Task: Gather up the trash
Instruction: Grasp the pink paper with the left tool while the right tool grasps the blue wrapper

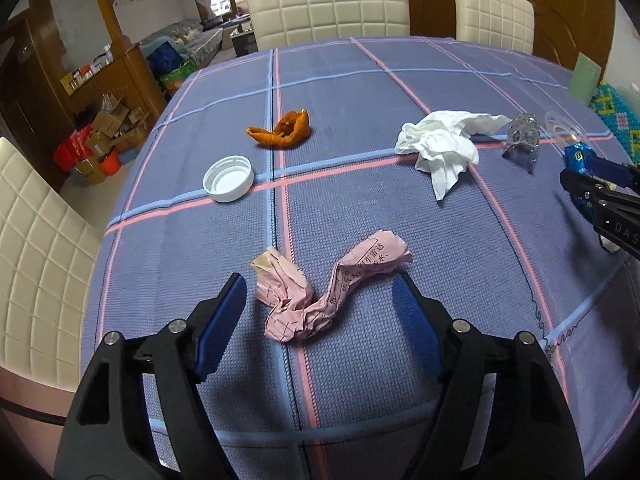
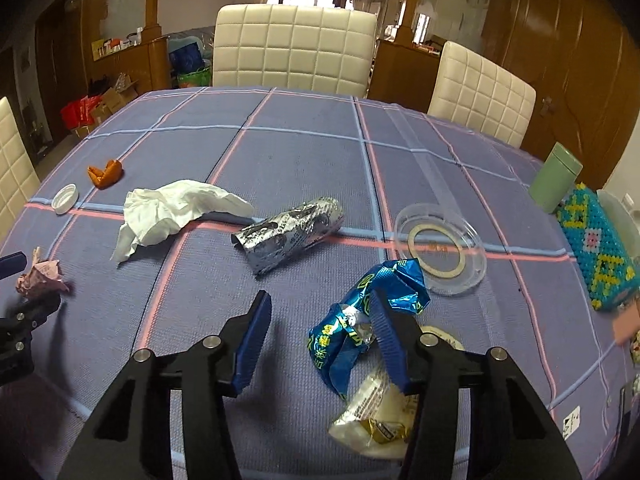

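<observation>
A crumpled pink paper (image 1: pixel 320 288) lies on the blue checked tablecloth (image 1: pixel 360 360) between the fingers of my left gripper (image 1: pixel 319 284). That gripper is open and its blue pads stand clear of the paper on both sides. My right gripper (image 2: pixel 320 300) is open over a crumpled blue foil wrapper (image 2: pixel 356 320). The wrapper leans against the right finger, while the left finger is well apart from it. A white and gold wrapper (image 2: pixel 372 416) lies under that finger. Each gripper shows at the edge of the other's view: the right gripper (image 1: pixel 588 178), the left gripper (image 2: pixel 24 284).
More litter lies farther out: a white tissue (image 1: pixel 440 144), an orange peel (image 1: pixel 284 130), a white cap (image 1: pixel 228 178), a silver wrapper (image 2: pixel 288 232) and a clear plastic lid (image 2: pixel 440 252). A green canister (image 2: pixel 554 184) and a beaded box (image 2: pixel 596 248) stand at the right. White chairs (image 2: pixel 292 48) ring the table.
</observation>
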